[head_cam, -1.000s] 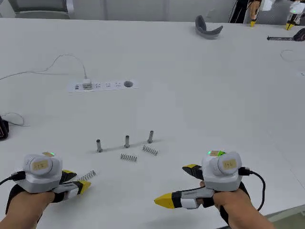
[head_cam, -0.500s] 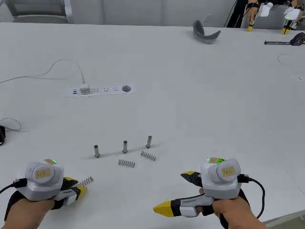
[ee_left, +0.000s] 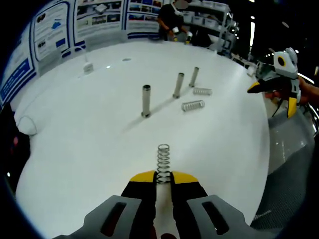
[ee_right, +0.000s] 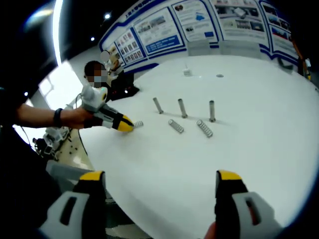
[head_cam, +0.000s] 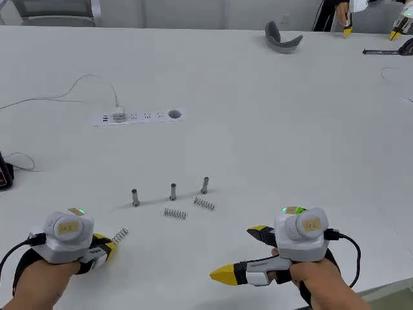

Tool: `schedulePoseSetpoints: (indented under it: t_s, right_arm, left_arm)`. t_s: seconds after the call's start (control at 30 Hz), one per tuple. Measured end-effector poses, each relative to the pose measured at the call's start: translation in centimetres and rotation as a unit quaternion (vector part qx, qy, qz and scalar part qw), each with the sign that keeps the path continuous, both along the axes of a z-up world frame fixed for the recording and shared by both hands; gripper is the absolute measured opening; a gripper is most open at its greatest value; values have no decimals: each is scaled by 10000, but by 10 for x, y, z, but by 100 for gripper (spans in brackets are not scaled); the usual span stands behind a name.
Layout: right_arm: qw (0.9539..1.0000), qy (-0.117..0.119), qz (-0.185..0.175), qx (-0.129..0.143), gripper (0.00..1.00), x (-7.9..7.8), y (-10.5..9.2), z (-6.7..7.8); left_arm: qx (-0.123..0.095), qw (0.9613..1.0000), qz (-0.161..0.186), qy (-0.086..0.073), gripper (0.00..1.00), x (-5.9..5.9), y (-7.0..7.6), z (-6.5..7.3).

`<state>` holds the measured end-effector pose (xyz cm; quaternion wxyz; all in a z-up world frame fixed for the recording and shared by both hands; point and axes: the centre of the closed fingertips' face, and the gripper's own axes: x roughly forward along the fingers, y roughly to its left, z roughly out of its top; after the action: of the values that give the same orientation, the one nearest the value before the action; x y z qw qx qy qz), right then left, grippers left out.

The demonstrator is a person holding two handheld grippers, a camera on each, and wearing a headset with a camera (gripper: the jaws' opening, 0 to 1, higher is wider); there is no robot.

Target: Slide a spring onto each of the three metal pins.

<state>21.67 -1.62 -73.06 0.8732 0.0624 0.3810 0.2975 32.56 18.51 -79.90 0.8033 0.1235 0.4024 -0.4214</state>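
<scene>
Three short metal pins (head_cam: 135, 197) (head_cam: 173, 192) (head_cam: 205, 185) stand upright in a row on the white table, all bare. Just in front of them lie two loose springs (head_cam: 175, 213) (head_cam: 204, 203). My left gripper (head_cam: 106, 248) is low at the near left, shut on the end of a third spring (ee_left: 163, 159), which points toward the leftmost pin (ee_left: 146, 101) and is well short of it. My right gripper (head_cam: 240, 253) hovers at the near right, jaws wide open and holding nothing. From the right gripper view, the pins (ee_right: 182, 108) and springs (ee_right: 175, 126) lie ahead between the open jaws.
A white power strip (head_cam: 139, 116) with a plugged cable lies behind the pins. A grey curved object (head_cam: 282, 39) sits far back, and a black item (head_cam: 3, 173) is at the left edge. The table's front edge (head_cam: 387, 287) runs close under my right hand.
Only the head camera has bobbed. Both grippers, the held spring and the loose springs keep their places.
</scene>
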Motion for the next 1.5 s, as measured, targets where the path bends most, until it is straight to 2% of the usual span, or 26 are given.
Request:
schedulePoseSetpoints:
  t_s: [0.1, 0.2, 0.4, 0.87, 1.07, 1.2, 1.5]
  right_arm:
    - [10000, -3, 7, 23, 93, -1, 2, 0]
    - [10000, -3, 19, 53, 93, -2, 5, 0]
    - [9999, 1, 44, 114, 92, -3, 10, -2]
    - [9995, 55, 109, 279, 92, -8, 24, -8]
    - [9992, 66, 197, 339, 91, -8, 33, -8]
    - [9988, 66, 263, 412, 91, -7, 39, -7]
    - [9975, 85, 414, 566, 87, -9, 54, -6]
  left_arm:
    - [19, 10000, -34, -13, 11, -3, 2, 1]
    - [-134, 9997, 201, 37, 11, -3, 5, 6]
    - [-169, 9995, 256, 46, 11, -10, 10, 11]
    - [-289, 9987, 415, 50, 11, -38, 21, 20]
    - [-416, 9980, 461, 66, 11, -52, 21, 27]
    - [-426, 9983, 398, 51, 11, -62, 20, 31]
    - [-552, 9983, 183, -98, 11, -68, 11, 42]
